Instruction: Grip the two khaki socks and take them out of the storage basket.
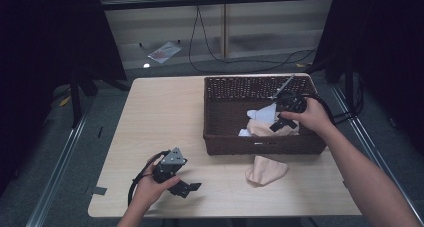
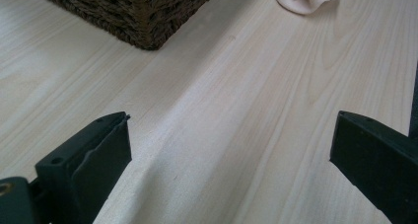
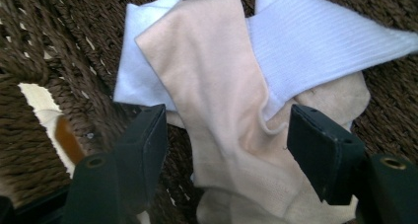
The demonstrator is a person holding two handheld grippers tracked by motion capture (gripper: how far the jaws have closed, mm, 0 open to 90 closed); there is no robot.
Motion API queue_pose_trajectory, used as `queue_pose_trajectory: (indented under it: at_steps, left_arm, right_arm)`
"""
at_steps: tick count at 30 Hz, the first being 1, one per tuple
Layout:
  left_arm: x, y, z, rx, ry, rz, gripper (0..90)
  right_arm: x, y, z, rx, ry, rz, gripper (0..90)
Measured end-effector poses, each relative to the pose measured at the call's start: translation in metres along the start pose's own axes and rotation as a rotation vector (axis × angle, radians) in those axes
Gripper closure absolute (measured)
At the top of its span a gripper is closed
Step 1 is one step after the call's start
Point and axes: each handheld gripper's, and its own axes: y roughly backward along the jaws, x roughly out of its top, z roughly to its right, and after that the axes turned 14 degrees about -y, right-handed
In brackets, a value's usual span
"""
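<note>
One peach sock (image 3: pixel 222 105) lies in the wicker basket (image 1: pixel 220 137) atop white socks (image 3: pixel 315 41), straddled by the right gripper (image 3: pixel 226 135), whose jaws stand apart (nothing pinched yet). A firm closing is called for next. The left gripper (image 1: pixel 187 187) is rested open on the table (image 1: pixel 160 112).

We see a dark brown woven basket (image 1: pixel 230 139) on a pale wood-grain table (image 1: pixel 160 117). Inside lie a peach sock (image 3: pixel 222 95) and a ribbed white sock (image 3: pixel 320 41). Another peach sock (image 1: pixel 265 171) lies outside. Both grippers have black jaws.
</note>
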Motion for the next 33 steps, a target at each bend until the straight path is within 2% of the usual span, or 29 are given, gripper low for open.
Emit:
queue_pose_trajectory:
  at_steps: [8, 14, 25, 27, 30, 31, 33]
  left_arm:
    - [0.000, 0.000, 0.000, 0.000, -0.003, -0.005, 1.9]
    - [0.000, -0.001, 0.000, -0.003, 0.000, 0.000, 1.9]
    - [-0.001, -0.001, 0.000, -0.004, -0.002, -0.001, 1.9]
    - [-0.001, -0.001, 0.000, -0.003, -0.002, -0.002, 1.9]
    - [-0.001, -0.001, -0.001, -0.002, 0.001, -0.002, 1.9]
    - [-0.001, -0.001, -0.001, 0.001, -0.001, -0.002, 1.9]
    - [-0.001, -0.001, -0.001, -0.001, 0.001, 0.005, 1.9]
  right_arm:
    - [0.000, -0.009, 0.008, -0.002, -0.005, -0.036, 42.8]
    - [0.001, -0.012, 0.009, -0.006, -0.011, -0.045, 45.8]
    - [0.002, -0.018, 0.013, -0.040, -0.010, -0.060, 51.6]
    - [0.003, -0.019, 0.015, -0.020, -0.009, -0.070, 52.9]
    - [0.003, -0.023, 0.016, -0.021, -0.005, -0.070, 54.9]
    - [0.003, -0.024, 0.017, -0.014, 0.000, -0.069, 59.1]
    - [0.004, -0.024, 0.017, -0.016, -0.011, -0.077, 61.0]
